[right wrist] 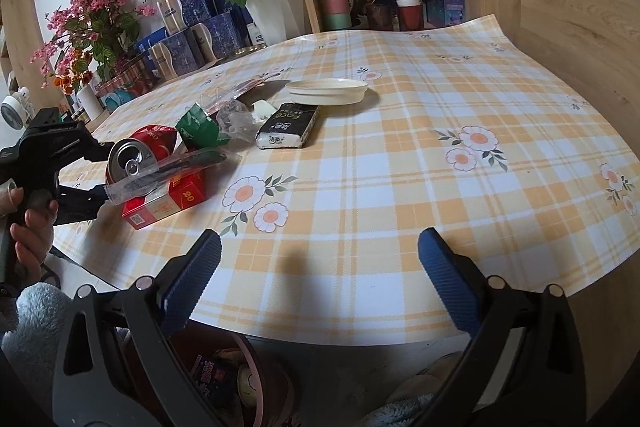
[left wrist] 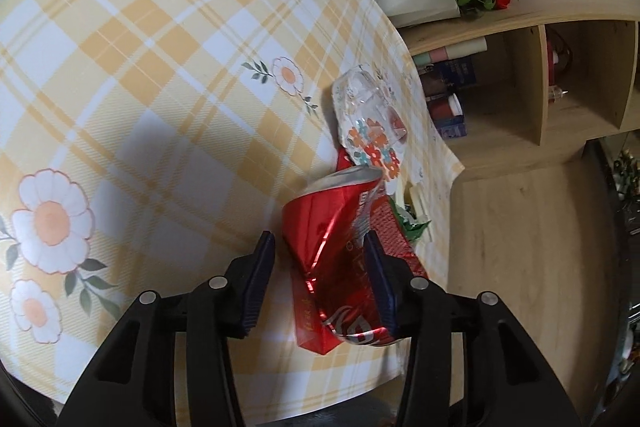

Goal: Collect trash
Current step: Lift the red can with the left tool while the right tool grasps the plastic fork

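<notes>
While the left gripper (left wrist: 320,247) straddles a crushed red can (left wrist: 340,251) lying on a red carton (right wrist: 164,201), its grip cannot be confirmed; the right gripper (right wrist: 320,247) stands released, empty, above the checked tablecloth (right wrist: 400,167).

Right gripper (right wrist: 320,251), jaws wide apart, above a plaid tablecloth (right wrist: 400,163). At left, the left gripper (right wrist: 96,171) (held in a hand (right wrist: 30,239)) reaches a crushed red can (right wrist: 132,157) lying on a red box (right wrist: 164,201); a black tissue pack (right wrist: 288,127) and a cream lid (right wrist: 326,91) lie beyond.

Black grippers (right wrist: 319,251), blue ribbed pads (right wrist: 192,279)
</notes>
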`<state>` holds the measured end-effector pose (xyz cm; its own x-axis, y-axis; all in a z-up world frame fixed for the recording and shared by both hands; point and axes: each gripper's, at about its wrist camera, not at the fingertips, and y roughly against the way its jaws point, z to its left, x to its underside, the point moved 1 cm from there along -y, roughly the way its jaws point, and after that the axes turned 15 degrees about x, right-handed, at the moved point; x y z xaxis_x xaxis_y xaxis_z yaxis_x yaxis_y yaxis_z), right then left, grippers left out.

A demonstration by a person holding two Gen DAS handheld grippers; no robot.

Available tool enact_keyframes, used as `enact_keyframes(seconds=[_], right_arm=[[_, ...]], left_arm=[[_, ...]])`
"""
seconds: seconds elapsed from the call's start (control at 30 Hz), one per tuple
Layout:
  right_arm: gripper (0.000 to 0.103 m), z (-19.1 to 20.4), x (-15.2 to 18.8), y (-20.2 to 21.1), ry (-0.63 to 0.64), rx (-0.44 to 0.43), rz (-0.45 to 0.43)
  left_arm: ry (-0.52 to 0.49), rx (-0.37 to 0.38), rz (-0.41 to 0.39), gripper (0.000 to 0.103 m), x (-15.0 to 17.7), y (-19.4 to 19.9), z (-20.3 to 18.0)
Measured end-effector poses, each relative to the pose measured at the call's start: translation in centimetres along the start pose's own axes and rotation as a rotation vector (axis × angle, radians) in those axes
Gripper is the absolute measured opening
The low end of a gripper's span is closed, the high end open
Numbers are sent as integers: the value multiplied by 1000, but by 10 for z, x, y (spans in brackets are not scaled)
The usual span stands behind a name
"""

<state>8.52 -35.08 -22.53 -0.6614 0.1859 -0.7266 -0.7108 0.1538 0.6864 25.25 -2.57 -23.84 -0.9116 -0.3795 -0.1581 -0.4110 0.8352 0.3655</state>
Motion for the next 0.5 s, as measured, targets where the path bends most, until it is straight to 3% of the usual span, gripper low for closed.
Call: enact_keyframes(seconds=[0.13,0.2,0.37,0.5], right_arm=[[97,9,-2,1,26,-14,-6],[97,13,-2,1,34,-21,-6],[97,20,-5,3,48,-30,-10],[97,21,-6,5,44,-41,-8]], left_arm=[[-34,12,17,37,0,-5,-7],[-49,19,32,26,0,-7,-10],[-110,30,20,16,2,-2,-24],[-255,33,14,9,5,7,-58]])
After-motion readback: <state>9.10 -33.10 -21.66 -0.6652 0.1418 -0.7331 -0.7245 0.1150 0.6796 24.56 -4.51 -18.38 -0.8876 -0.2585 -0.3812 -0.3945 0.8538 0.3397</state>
